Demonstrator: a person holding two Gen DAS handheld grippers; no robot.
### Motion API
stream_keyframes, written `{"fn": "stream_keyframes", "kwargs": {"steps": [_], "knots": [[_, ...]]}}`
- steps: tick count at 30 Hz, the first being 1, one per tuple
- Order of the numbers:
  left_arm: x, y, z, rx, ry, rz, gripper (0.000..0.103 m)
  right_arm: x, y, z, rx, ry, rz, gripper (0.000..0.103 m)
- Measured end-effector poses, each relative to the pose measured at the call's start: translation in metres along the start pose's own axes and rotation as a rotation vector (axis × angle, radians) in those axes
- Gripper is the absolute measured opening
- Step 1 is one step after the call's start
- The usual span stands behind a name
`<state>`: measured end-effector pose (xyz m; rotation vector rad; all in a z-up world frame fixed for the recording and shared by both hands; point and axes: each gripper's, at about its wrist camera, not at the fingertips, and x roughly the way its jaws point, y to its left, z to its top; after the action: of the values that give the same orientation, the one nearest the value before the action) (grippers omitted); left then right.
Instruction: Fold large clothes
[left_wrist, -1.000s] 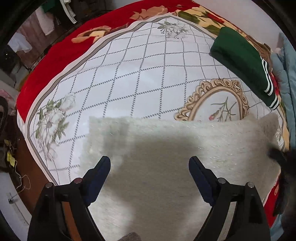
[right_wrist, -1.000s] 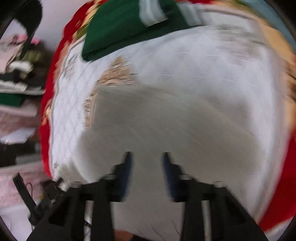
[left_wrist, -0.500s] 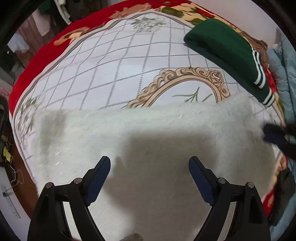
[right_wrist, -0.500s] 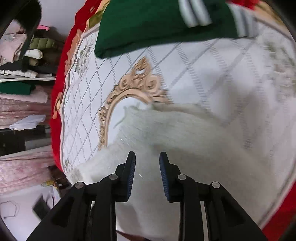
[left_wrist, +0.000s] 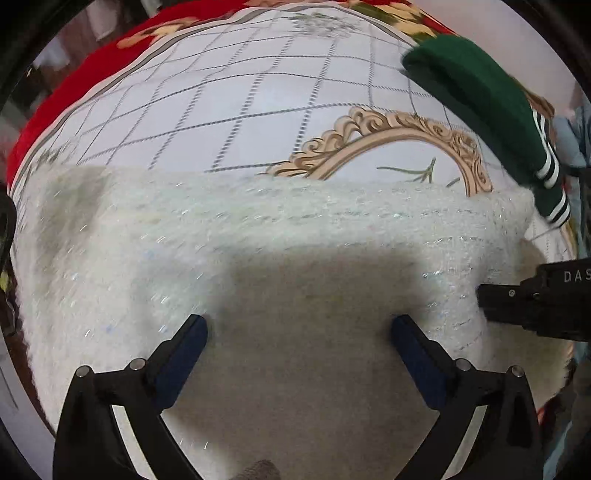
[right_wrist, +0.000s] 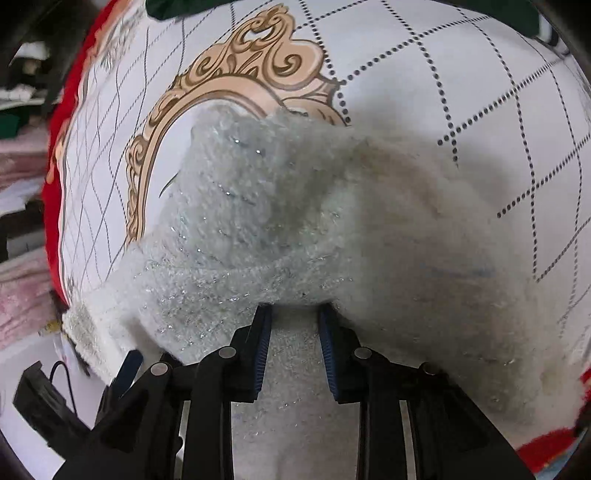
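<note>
A fuzzy white sweater with silver threads (left_wrist: 280, 251) lies spread across the near part of the bed. My left gripper (left_wrist: 299, 326) is open wide and hovers just above its middle, holding nothing. My right gripper (right_wrist: 295, 314) has its jaws narrowly apart with a bunched fold of the sweater (right_wrist: 258, 206) pressed between and over the fingertips. The right gripper's body also shows in the left wrist view (left_wrist: 535, 302), at the sweater's right edge.
The bed cover (left_wrist: 258, 122) is white with a grey diamond grid, a gold ornate oval (left_wrist: 399, 129) and a red border (left_wrist: 55, 107). A folded dark green garment with white stripes (left_wrist: 480, 96) lies at the far right. Clothes stacks (right_wrist: 18, 184) stand beyond the bed's left side.
Both grippers have come down closer to the sweater. The right gripper has moved into the sweater's right edge, and the fabric is now bunched up over its fingertips.
</note>
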<state>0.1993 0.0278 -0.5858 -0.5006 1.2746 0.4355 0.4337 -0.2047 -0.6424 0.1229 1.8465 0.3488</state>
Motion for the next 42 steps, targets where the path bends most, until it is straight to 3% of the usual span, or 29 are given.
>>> {"fn": "stream_keyframes", "kwargs": {"steps": [2,6,9,11,14,15,17,19,21,22,26,27,28,29,30,32,34,35,41,42], "knots": [[-0.026,0.017,-0.010,-0.068,-0.017,-0.002,0.103,-0.014,0.000,-0.005,-0.016,0.011,0.008,0.029],[-0.074,0.091,-0.064,-0.319,-0.004,-0.018,0.102,-0.052,0.002,-0.028,-0.062,-0.045,0.101,0.060],[-0.079,0.153,-0.118,-0.619,0.086,-0.037,0.102,-0.059,0.000,-0.047,-0.075,-0.064,0.121,0.061],[-0.067,0.176,-0.143,-0.756,0.120,-0.085,0.101,-0.051,-0.001,-0.054,-0.060,-0.064,0.124,0.061],[-0.042,0.191,-0.153,-0.836,0.105,-0.145,0.100,-0.028,-0.003,-0.059,-0.026,-0.029,0.127,0.061],[-0.037,0.194,-0.150,-0.849,0.075,-0.155,0.098,-0.023,-0.004,-0.060,-0.020,-0.023,0.124,0.061],[-0.032,0.196,-0.135,-0.840,0.014,-0.105,0.077,-0.016,-0.004,-0.061,-0.014,-0.031,0.113,0.061],[-0.035,0.195,-0.121,-0.833,-0.060,-0.063,0.049,-0.014,-0.004,-0.060,-0.009,-0.023,0.109,0.061],[-0.050,0.190,-0.097,-0.742,-0.143,0.023,0.027,-0.015,0.002,-0.058,-0.005,-0.003,0.108,0.061],[-0.058,0.191,-0.087,-0.715,-0.190,0.037,0.022,-0.019,0.006,-0.058,-0.015,0.003,0.101,0.061],[-0.064,0.211,-0.063,-0.676,-0.248,-0.002,0.020,-0.032,0.040,-0.059,-0.143,0.002,0.041,0.060],[-0.061,0.213,-0.063,-0.671,-0.244,-0.014,0.021,-0.026,0.053,-0.057,-0.187,0.012,-0.012,0.056],[-0.055,0.212,-0.058,-0.660,-0.234,-0.020,0.021,-0.018,0.060,-0.055,-0.205,0.019,-0.050,0.038],[-0.047,0.209,-0.056,-0.655,-0.222,-0.019,0.023,-0.010,0.064,-0.052,-0.212,0.026,-0.070,0.032],[-0.041,0.208,-0.054,-0.658,-0.221,-0.023,0.030,0.013,0.066,-0.044,-0.211,0.056,-0.121,0.031],[-0.032,0.208,-0.059,-0.657,-0.210,-0.061,0.041,0.041,0.059,-0.033,-0.143,0.080,-0.131,0.031],[-0.021,0.205,-0.063,-0.661,-0.196,-0.119,0.070,0.043,0.065,-0.030,-0.151,0.090,-0.165,0.031],[-0.015,0.206,-0.063,-0.674,-0.196,-0.139,0.073,0.042,0.066,-0.030,-0.154,0.093,-0.169,0.031],[-0.015,0.208,-0.054,-0.742,-0.270,-0.076,0.072,0.007,0.053,-0.037,-0.163,0.117,-0.021,0.033],[-0.018,0.207,-0.052,-0.738,-0.286,-0.035,0.053,-0.005,0.048,-0.041,-0.154,0.106,0.018,0.033]]}}
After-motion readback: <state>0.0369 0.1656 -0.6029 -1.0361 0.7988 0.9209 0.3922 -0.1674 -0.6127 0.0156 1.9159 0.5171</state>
